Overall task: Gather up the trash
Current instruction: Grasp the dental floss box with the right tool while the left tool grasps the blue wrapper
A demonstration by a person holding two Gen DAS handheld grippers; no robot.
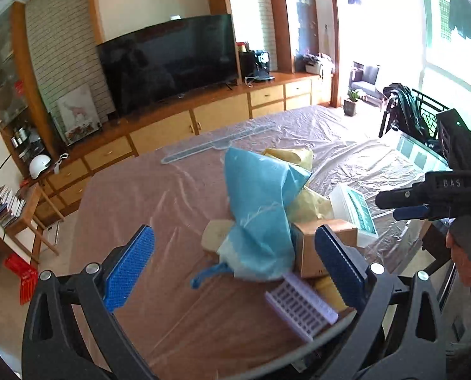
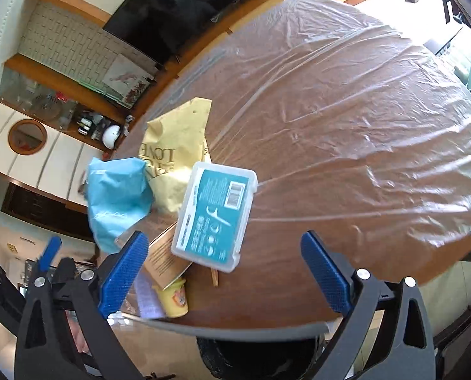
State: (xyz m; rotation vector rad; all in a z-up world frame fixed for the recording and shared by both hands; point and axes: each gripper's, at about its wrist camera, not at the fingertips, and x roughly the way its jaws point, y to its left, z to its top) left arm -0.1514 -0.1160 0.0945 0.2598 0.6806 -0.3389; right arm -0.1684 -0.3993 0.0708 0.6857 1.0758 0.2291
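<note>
Left wrist view: left gripper has its fingers spread wide, holding nothing, hovering over a heap of trash near the desk edge. Heap: crumpled blue plastic bag on top, yellow paper bag behind it, cardboard box on the bag's right and just beside the right-hand finger, clear plastic case with teal label leaning against the box, purple ridged piece and small yellow cup nearest the camera, blue strap sticking out from under the bag. Desk is brown wood under a wrinkled clear plastic sheet. Right gripper shows at the frame's right, side on, fingers hard to read from here. Right wrist view: right gripper is spread wide too, nothing between the fingers, plastic case ahead in the gap but not touched. Blue bag and yellow paper bag sit left of the case, cardboard box partly under it, yellow cup at the desk edge. Black bin sits below the desk edge. TV on a wooden cabinet at the back.
</note>
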